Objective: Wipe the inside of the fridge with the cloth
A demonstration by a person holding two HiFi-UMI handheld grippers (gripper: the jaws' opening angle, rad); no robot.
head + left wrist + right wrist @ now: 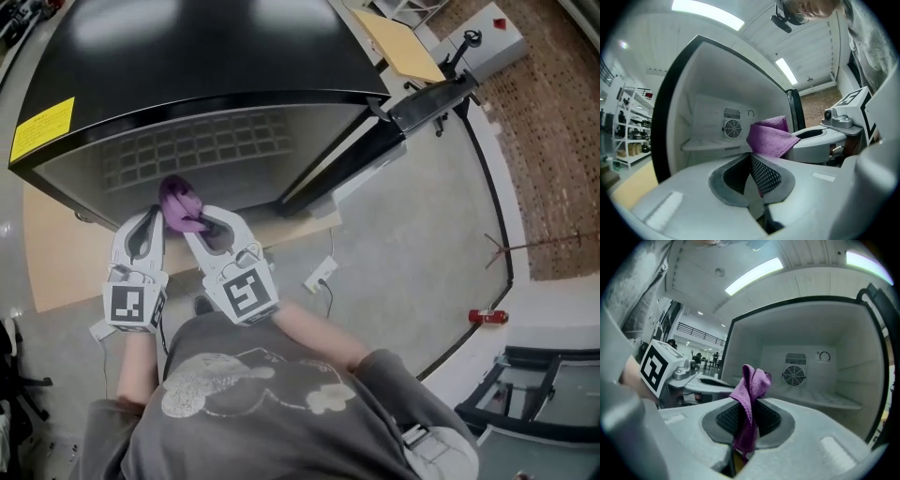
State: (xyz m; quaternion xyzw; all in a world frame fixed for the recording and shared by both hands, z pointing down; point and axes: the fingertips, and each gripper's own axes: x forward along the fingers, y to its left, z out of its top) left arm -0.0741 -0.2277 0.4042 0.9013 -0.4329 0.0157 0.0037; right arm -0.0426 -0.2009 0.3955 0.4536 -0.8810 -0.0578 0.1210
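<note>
Where the pads pinch it, the purple cloth (752, 383) is a soft towelling rag, folded into a bunched peak that stands above them while a short tail hangs below. The right claw (749, 417) is clamped on it partway along its length. The left claw (751, 174) has its jaws pressed together, pad on pad, and the cloth shows just beyond its tips at about 1 o'clock (the two claws sit side by side). Both point into the open fridge (820, 329), whose fan grille (793, 376) lies at 2 o'clock of the cloth, well apart
</note>
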